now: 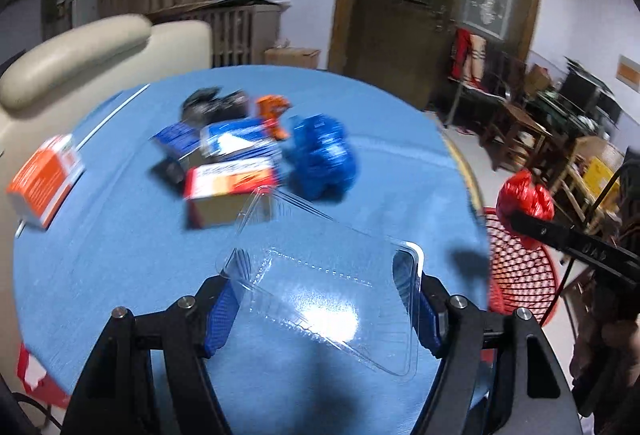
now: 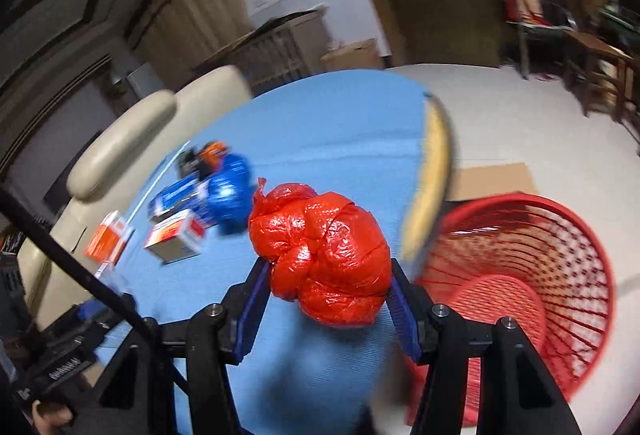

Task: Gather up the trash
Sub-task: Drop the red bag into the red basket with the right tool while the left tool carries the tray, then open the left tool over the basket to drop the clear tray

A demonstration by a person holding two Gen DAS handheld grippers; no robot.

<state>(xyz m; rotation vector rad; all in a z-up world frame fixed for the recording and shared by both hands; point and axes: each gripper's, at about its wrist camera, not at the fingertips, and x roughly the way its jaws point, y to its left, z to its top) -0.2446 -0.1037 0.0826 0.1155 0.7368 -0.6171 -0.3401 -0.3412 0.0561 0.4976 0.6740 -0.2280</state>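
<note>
- The round table [image 1: 380,163] under its blue cloth fills the middle of the room, with a cream sofa [image 1: 72,59] on its far left side.
- A red mesh basket [image 2: 540,275] stands on the floor just off the table's right edge, below the level of the top.
- The left gripper [image 1: 324,295] is closed on a clear plastic clamshell tray [image 1: 328,291], its blue pads pressing the tray's two ends; the tray is held over the near part of the table.
- The right gripper [image 2: 328,291] is clamped on a crumpled red plastic bag [image 2: 324,255], held between its fingers over the table's right edge, just left of the basket.
- Farther left on the cloth lies a heap: a blue bag [image 1: 324,155], boxes [image 1: 228,183], an orange wrapper [image 1: 272,115], and an orange box [image 1: 44,179] apart at the far left.
</note>
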